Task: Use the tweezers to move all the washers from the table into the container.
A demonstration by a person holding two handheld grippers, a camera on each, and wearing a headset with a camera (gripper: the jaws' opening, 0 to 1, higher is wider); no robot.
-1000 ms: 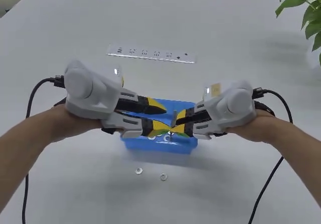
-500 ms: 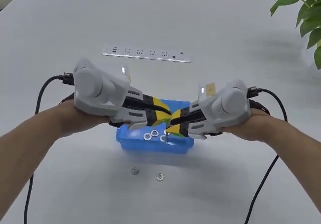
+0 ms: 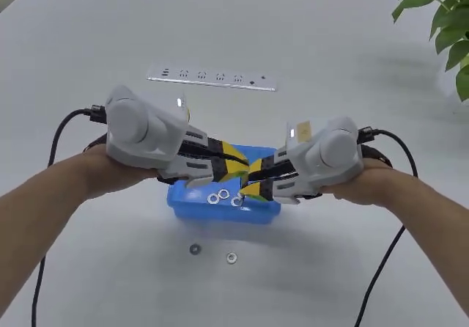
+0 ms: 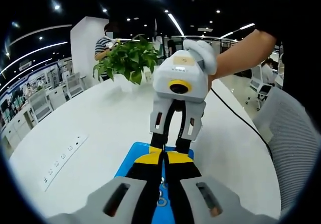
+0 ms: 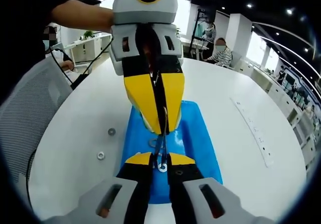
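Over the white round table the person holds both grippers nose to nose, just above a blue rectangular plastic container. The left gripper, grey-bodied with black jaws tipped in yellow, comes in from the person's left. Its jaws are pinched together on a pair of thin metal tweezers, which stick out from between the yellow tips toward the other gripper. The right gripper faces it from the other side. In its own view its jaws stand a narrow way apart and the tweezers' tip reaches into that gap, but I cannot tell whether the pads actually press on it. A small silver ring washer shows right at that tip; whether the tweezers hold it or it lies on the container floor below I cannot say. From the head view, three small metal washers lie close together inside the container, under the jaws. Two more washers are on the bare table just in front of the container, one a little to the left of the other. A long white power strip lies farther back on the table, and a leafy green plant hangs in at the far right corner. A black cable trails from the back of the left gripper.
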